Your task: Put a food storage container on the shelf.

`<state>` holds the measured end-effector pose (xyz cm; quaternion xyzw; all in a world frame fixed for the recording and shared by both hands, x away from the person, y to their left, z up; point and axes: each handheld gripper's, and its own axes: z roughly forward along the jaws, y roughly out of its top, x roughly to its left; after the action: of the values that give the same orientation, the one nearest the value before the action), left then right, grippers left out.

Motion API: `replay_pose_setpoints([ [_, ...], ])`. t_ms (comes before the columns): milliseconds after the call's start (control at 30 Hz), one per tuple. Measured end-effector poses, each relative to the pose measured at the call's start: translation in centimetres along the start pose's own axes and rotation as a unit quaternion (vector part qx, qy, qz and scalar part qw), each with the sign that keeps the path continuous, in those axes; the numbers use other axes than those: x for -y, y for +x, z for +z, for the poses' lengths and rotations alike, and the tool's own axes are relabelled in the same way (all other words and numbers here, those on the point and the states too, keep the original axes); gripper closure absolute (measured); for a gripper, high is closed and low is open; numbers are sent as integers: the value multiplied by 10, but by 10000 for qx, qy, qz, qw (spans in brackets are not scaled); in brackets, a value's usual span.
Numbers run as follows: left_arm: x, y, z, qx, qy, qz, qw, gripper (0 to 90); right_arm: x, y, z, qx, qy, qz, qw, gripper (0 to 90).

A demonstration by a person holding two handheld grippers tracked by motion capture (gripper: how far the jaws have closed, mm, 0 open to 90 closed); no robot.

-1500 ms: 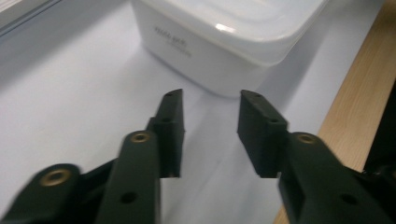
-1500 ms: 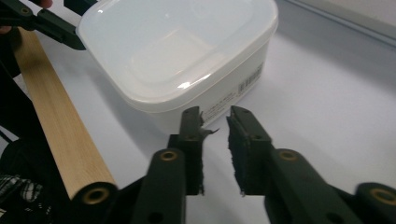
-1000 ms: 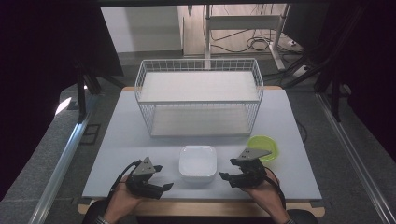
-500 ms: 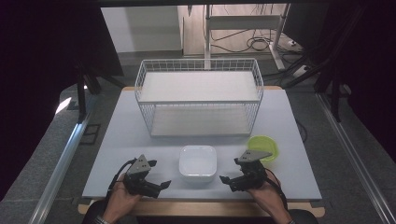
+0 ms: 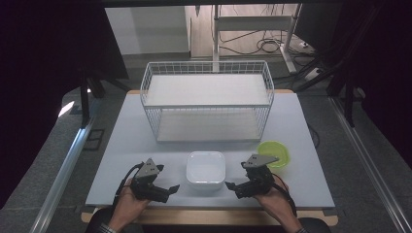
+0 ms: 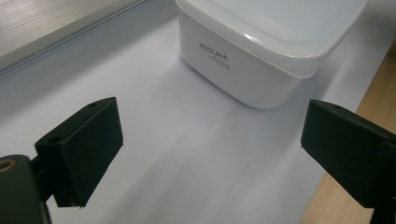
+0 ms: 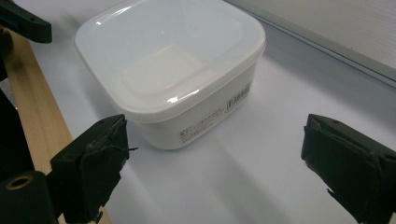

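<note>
Dark surroundings close in on a pale grey table with a wooden front edge, and cables lie on the floor behind it. Toward the back of the table stands a white wire rack with two shelves. A lime-green bowl sits at the right, partly hidden behind the grey plate of the right gripper.

Near the front edge, between the two grippers, sits a white plastic container – square with rounded corners, closed by a translucent lid. The left gripper rests just to its left, the right gripper just to its right, both pointing inward at it and neither touching it.

Both sets of jaws have just been opening and now stand wide apart with nothing between them. In the left gripper view the container is cut off at the top edge; small dark print on its side wall seems to read "white pack", with a finer line beneath too small to make out. In the right gripper view the container shows whole, and its side wall carries a small label with a barcode – the text beside it is illegible. The pad on that gripper's left jaw looks frayed at the edges. A black jaw tip of the other gripper pokes in at the upper left corner.
</note>
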<state>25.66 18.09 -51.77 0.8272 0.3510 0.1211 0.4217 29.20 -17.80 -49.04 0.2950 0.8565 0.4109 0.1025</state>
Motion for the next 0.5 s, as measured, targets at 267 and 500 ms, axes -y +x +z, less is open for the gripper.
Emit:
replay_pose_setpoints([
  [267,-11,4,-1,14,-25,-106,9999,55,-9,2,3,67,68,87,9999,34],
  [500,-20,12,2,181,-224,-250,9993,64,-21,2,4,-27,15,304,9995,73],
])
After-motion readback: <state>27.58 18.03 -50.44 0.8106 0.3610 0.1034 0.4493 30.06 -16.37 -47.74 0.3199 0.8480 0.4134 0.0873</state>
